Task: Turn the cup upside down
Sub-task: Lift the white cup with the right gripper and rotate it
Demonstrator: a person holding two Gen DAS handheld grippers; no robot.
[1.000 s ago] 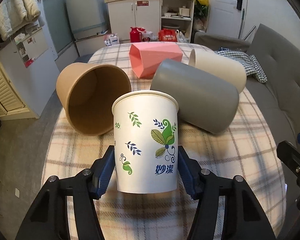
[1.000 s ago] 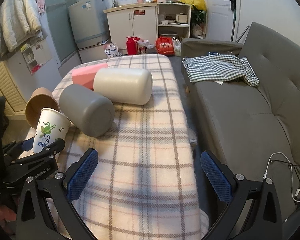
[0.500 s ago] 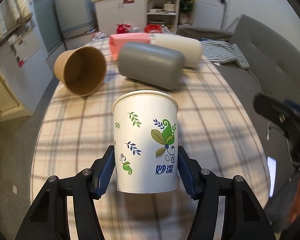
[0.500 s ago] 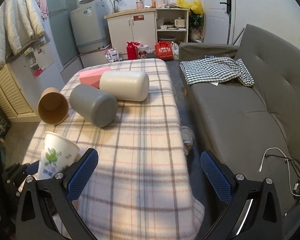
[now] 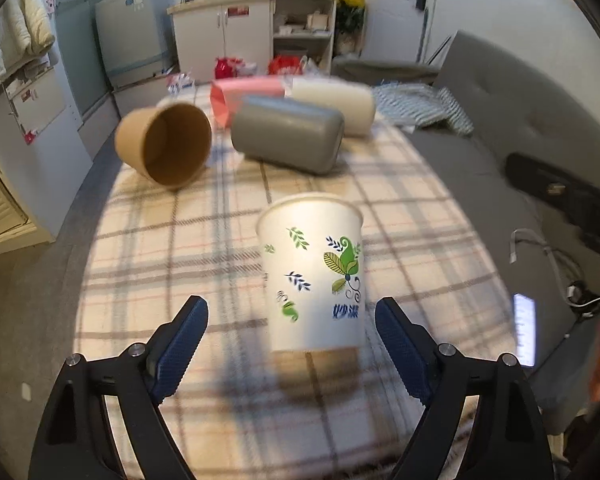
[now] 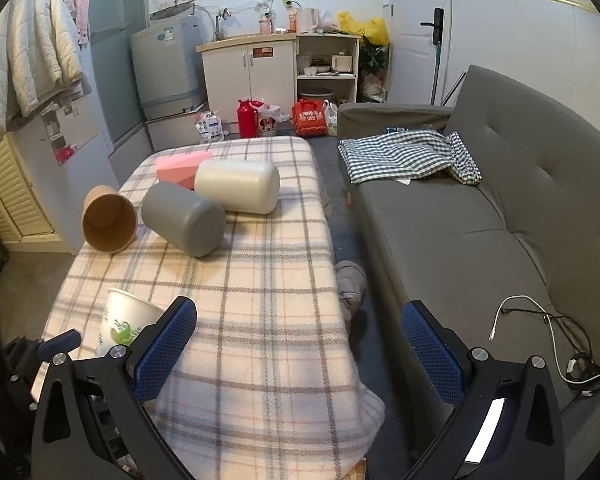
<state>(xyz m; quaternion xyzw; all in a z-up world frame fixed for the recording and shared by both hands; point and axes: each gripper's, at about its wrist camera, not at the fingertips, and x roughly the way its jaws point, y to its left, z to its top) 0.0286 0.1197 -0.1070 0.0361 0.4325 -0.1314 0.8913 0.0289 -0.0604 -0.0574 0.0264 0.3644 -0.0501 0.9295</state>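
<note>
The left wrist camera sits low at the near end of the plaid table (image 5: 172,240) and looks along it toward the white cabinet (image 5: 224,36); the paper cup (image 5: 314,276) is very near the lens. The right wrist camera is higher and further back, to the right of the table, also facing the cabinet, with the grey sofa (image 6: 480,216) on its right. Both views share the table, the cup and the lying containers.

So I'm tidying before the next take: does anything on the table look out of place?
Yes: four containers lie tipped on their sides at the far end: brown cup, grey, cream, pink. Only the printed paper cup stands upright.
</note>
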